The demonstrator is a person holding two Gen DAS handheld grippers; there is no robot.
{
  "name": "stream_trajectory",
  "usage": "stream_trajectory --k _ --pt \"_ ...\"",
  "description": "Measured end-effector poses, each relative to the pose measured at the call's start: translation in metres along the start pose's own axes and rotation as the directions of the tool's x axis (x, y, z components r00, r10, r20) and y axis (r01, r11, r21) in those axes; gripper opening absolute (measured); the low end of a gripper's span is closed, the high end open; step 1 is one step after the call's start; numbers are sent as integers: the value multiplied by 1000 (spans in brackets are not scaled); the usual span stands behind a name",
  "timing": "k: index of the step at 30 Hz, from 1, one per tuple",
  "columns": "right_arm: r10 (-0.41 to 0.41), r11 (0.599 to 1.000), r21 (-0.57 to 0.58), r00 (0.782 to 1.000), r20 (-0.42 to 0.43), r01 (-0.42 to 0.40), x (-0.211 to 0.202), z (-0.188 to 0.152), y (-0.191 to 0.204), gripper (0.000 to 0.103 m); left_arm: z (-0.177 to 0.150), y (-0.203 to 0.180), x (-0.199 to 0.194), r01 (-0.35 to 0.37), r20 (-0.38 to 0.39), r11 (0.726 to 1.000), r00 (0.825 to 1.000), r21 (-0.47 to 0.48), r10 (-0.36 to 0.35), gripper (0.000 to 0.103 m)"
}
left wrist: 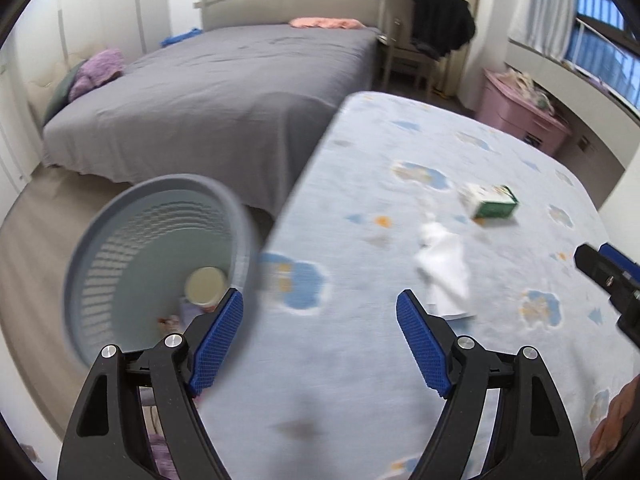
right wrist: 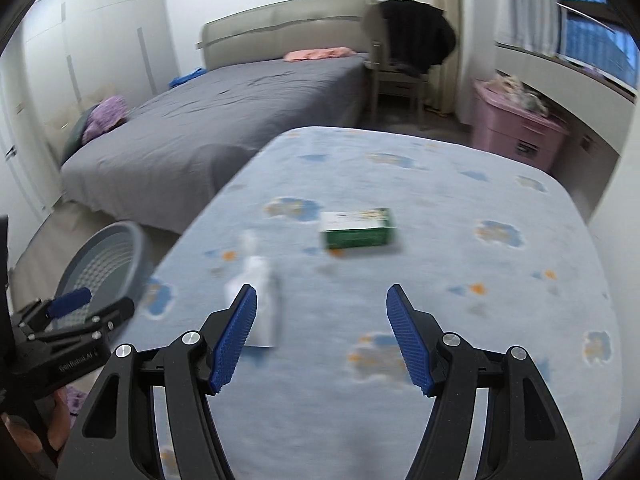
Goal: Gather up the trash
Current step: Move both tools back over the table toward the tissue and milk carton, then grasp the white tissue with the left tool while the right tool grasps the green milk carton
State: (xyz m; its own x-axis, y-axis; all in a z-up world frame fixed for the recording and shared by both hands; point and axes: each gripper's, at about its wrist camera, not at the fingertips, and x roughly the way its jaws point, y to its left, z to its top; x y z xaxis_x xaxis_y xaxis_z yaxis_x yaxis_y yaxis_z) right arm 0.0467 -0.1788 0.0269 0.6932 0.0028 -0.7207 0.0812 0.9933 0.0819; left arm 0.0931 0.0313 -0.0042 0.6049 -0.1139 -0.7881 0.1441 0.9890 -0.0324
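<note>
A green and white carton (left wrist: 494,201) (right wrist: 357,228) lies on the light blue patterned tablecloth (left wrist: 400,200) (right wrist: 400,176). Crumpled white paper (left wrist: 442,264) (right wrist: 260,300) lies nearer, left of the carton. A grey mesh bin (left wrist: 160,264) (right wrist: 104,256) stands on the floor at the table's left edge, with a round-lidded can (left wrist: 206,286) and scraps inside. My left gripper (left wrist: 320,302) is open and empty over the table's near left edge, beside the bin. My right gripper (right wrist: 322,296) is open and empty, the paper just past its left finger. Both views are motion-blurred.
A bed with a grey sheet (left wrist: 224,92) (right wrist: 224,116) stands beyond the table. A chair draped with dark clothing (left wrist: 436,20) (right wrist: 412,40) and a pink storage box (left wrist: 520,114) (right wrist: 516,132) stand at the back right, near the window.
</note>
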Motion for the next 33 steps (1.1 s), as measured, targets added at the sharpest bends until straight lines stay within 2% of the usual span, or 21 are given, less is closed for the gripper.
stream_trajectory --k 6,14,19,23,28,30,32,33 --pt "-35 998 45 999 39 33 -11 19 -55 65 17 -45 14 25 -6 999 1000 35 -25 77" --pt "-51 999 4 990 131 51 -22 65 -87 65 39 -68 33 2 -6 1000 1000 26 -2 78" --pt "-12 1000 22 995 94 10 4 67 -93 66 35 -77 61 -4 -61 1000 998 20 5 78" --pt "22 997 70 999 38 -24 35 55 -94 66 29 -84 80 -13 -89 1000 996 27 15 78" --pt "27 996 83 1000 2 -28 59 47 -89 66 26 -91 98 -26 -104 999 994 39 30 77" --pt "24 997 80 1000 -9 -23 67 45 -87 66 26 -92 103 -22 -108 999 994 36 26 73" --pt "17 997 74 1000 -20 -15 74 43 -84 66 26 -92 109 8 -124 1000 992 26 -5 57" --pt "15 998 69 1000 -25 -13 77 43 -83 66 27 -93 110 12 -120 1000 993 25 -9 55"
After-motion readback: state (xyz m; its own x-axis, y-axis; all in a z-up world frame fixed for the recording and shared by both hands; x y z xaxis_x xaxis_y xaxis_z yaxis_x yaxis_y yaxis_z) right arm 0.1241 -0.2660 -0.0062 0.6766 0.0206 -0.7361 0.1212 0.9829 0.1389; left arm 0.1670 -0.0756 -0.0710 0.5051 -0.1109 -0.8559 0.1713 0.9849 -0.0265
